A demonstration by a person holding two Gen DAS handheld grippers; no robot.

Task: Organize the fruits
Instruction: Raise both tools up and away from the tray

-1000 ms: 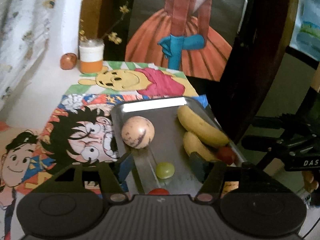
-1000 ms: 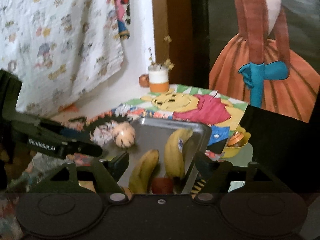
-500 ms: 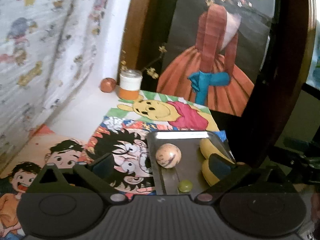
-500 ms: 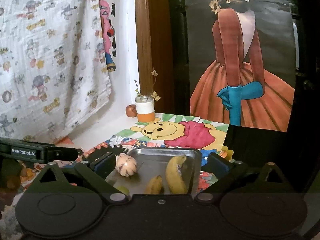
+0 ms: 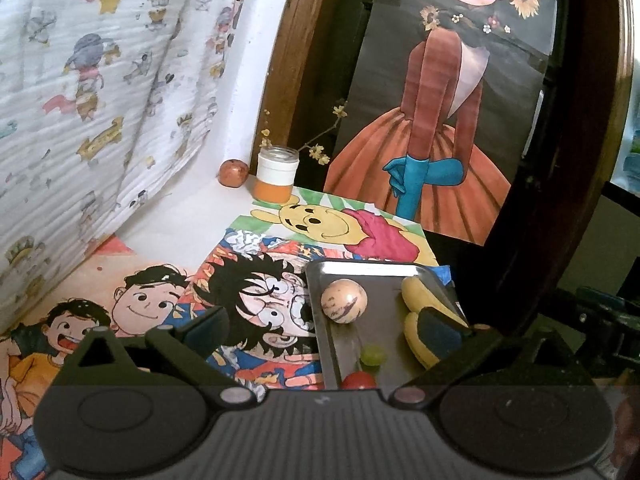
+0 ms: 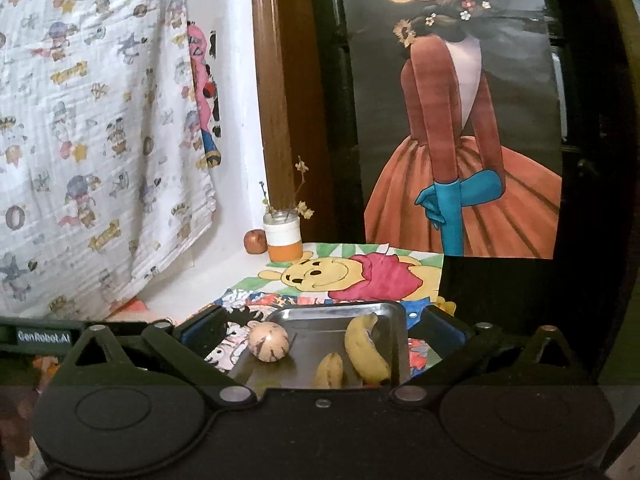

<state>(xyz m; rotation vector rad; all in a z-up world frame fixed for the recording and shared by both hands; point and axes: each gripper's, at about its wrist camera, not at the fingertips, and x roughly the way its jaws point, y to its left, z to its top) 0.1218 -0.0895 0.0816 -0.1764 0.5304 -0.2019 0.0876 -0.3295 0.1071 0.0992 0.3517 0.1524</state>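
A metal tray [image 5: 340, 344] lies on cartoon drawings. On it are a round speckled fruit [image 5: 344, 301], two bananas [image 5: 418, 292], a green grape [image 5: 374, 355] and a red fruit [image 5: 359, 381] at the near edge. My left gripper [image 5: 324, 328] is open wide above the tray's near left side, holding nothing. In the right wrist view the same tray [image 6: 320, 318] shows the speckled fruit [image 6: 268, 341] and the bananas [image 6: 366, 350]. My right gripper [image 6: 324, 326] is open wide before it, nothing between its fingers.
At the back stand a white-and-orange jar [image 5: 277, 178] with dry twigs and a small reddish fruit [image 5: 233, 173] beside it. A patterned cloth [image 5: 100, 100] hangs at left. A large painting [image 5: 432, 140] and a dark wooden frame [image 5: 568, 200] rise behind and right of the tray.
Both grippers have drawn back and risen from the tray, which now looks smaller and lower. Both pairs of jaws have spread wider.
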